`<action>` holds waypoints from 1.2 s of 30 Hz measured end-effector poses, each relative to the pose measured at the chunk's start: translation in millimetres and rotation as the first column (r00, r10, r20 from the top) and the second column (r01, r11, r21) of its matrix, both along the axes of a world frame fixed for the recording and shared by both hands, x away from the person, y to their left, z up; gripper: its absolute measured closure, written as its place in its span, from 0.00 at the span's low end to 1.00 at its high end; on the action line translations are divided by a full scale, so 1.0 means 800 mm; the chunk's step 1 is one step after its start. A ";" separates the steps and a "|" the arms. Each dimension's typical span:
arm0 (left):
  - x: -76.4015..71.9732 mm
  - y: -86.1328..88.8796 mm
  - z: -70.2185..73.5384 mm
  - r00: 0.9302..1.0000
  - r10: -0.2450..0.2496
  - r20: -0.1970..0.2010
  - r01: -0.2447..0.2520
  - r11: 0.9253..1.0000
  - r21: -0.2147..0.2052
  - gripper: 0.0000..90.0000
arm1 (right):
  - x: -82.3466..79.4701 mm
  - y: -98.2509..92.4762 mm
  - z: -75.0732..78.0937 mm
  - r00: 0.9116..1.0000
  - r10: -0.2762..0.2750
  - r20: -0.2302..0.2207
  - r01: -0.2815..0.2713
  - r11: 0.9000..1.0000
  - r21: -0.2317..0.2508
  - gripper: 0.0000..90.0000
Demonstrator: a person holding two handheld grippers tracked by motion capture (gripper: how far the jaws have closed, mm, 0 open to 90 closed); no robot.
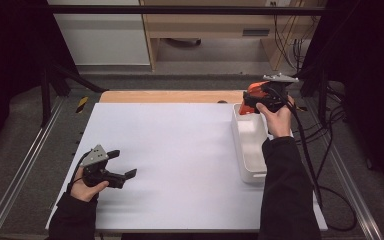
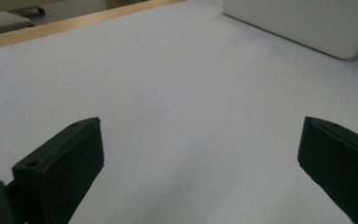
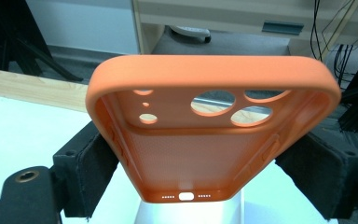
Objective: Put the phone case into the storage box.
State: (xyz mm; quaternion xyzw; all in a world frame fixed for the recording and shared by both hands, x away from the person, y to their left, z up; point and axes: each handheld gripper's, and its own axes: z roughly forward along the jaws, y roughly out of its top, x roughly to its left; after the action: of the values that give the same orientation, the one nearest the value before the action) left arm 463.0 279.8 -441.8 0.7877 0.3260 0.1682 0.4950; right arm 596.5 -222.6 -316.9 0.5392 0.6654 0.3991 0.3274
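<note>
Pinching an orange phone case (image 3: pixel 205 135) by its long sides, the right tongs (image 1: pixel 257 102) hold it above the far end of a white rectangular tray (image 1: pixel 250 150), long axis running away from the jaws, camera cutouts farthest. Matte, round-cornered, its inner face finely stippled. Left tongs (image 1: pixel 117 170) rest spread on the white table (image 1: pixel 180 150), well apart.
</note>
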 end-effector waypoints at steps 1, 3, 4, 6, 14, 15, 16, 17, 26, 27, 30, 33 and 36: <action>0.000 0.000 0.000 1.000 -0.001 -0.001 0.001 1.000 0.001 0.00 | 0.001 0.000 -0.001 1.000 -0.002 -0.006 0.002 1.000 -0.004 0.17; 0.000 0.000 -0.001 1.000 -0.002 -0.002 0.002 1.000 0.002 0.00 | 0.002 0.001 -0.003 1.000 -0.003 -0.008 0.003 1.000 -0.001 0.17; 0.000 -0.001 -0.001 1.000 -0.002 -0.002 0.002 1.000 0.002 0.00 | 0.003 0.001 -0.004 1.000 -0.003 -0.009 0.003 1.000 0.000 0.17; 0.001 -0.001 -0.001 1.000 -0.005 -0.003 0.005 1.000 0.002 0.00 | 0.006 0.002 -0.006 1.000 -0.005 -0.012 0.005 1.000 -0.003 0.17; 0.001 -0.001 -0.002 1.000 -0.008 -0.005 0.008 1.000 0.005 0.00 | 0.017 0.004 -0.014 0.999 -0.020 -0.032 0.020 1.000 -0.020 0.17; 0.001 0.000 -0.002 1.000 -0.009 -0.004 0.009 1.000 0.002 0.00 | 0.018 0.004 -0.015 0.999 -0.020 -0.032 0.019 1.000 -0.021 0.17; 0.001 0.000 -0.002 1.000 -0.008 -0.003 0.008 1.000 0.001 0.00 | 0.020 0.004 -0.016 0.999 -0.022 -0.034 0.021 1.000 -0.020 0.17; 0.001 0.000 -0.002 1.000 -0.008 -0.004 0.008 1.000 0.000 0.00 | 0.022 0.005 -0.018 0.999 -0.024 -0.039 0.024 0.999 -0.023 0.17; 0.003 0.000 -0.003 1.000 -0.010 -0.009 0.010 1.000 0.007 0.00 | 0.034 0.009 -0.031 0.997 -0.039 -0.066 0.037 0.999 -0.034 0.17; 0.003 0.000 -0.003 1.000 -0.010 -0.010 0.010 1.000 0.007 0.00 | 0.035 0.010 -0.032 0.997 -0.042 -0.067 0.040 0.999 -0.035 0.17; 0.003 -0.001 -0.003 1.000 -0.012 -0.008 0.012 1.000 0.007 0.00 | 0.038 0.010 -0.037 0.996 -0.047 -0.072 0.044 0.998 -0.043 0.17; 0.003 0.000 -0.004 1.000 -0.011 -0.010 0.011 1.000 0.007 0.00 | 0.042 0.011 -0.043 0.995 -0.050 -0.082 0.046 0.998 -0.045 0.17; 0.003 0.000 -0.004 1.000 -0.013 -0.011 0.013 1.000 0.008 0.00 | 0.046 0.013 -0.048 0.994 -0.054 -0.093 0.050 0.997 -0.052 0.17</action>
State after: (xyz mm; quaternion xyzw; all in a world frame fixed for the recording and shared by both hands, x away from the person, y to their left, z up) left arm 465.5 279.6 -445.0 0.7927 0.3228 0.1620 0.4912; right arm 633.4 -211.8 -355.7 0.5661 0.6756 0.3479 0.3195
